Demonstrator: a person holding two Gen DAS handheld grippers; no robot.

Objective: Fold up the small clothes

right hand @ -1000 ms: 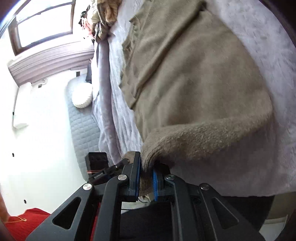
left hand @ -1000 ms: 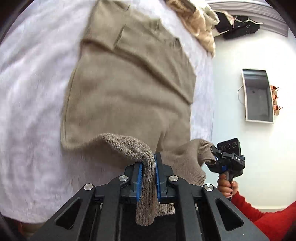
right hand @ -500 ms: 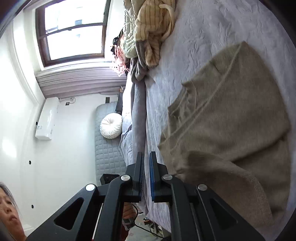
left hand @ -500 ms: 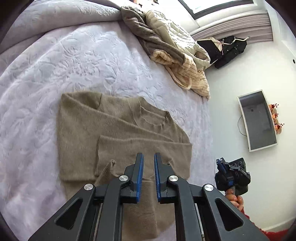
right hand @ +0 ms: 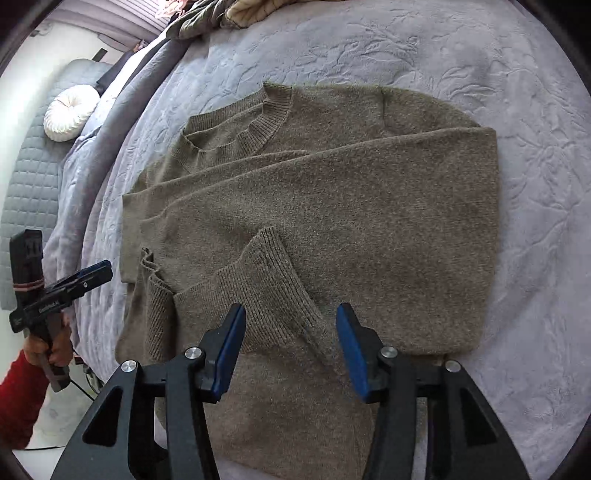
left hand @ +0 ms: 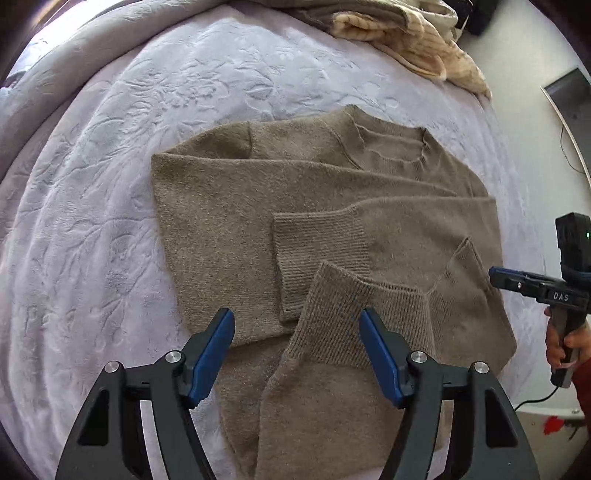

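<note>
Below both grippers, the sweater (left hand: 229,206) is lying flat on the bedspread (left hand: 92,229), neck toward the far side, sleeves folded across the chest and the ribbed hem (left hand: 354,306) flipped up over the lower body. The left gripper (left hand: 297,345) is hanging over that hem, its jaws opening, blue pads standing well apart with the hem's corner showing in the gap beneath them; neither pad is pressing on the knit. The right gripper (right hand: 290,341) is hovering over the other end of the hem (right hand: 269,280), its jaws also opening, pads apart and clear of the cloth, the ribbed edge lying between and under them.

From the left wrist, a sleeve cuff (left hand: 317,251) is showing flat on the chest just beyond the hem, a heap of cream and grey clothes (left hand: 406,33) is sitting at the far edge of the bed, and the other gripper (left hand: 496,277) is reaching in at the right edge, held by a hand (left hand: 561,341).

From the right wrist, the cuff is hidden, but a round white cushion (right hand: 70,110) against a quilted grey headboard (right hand: 29,166) is appearing at the left, and the other gripper (right hand: 105,268) is coming in from the left edge, gripped by a hand (right hand: 51,349) in a red sleeve (right hand: 18,402).
</note>
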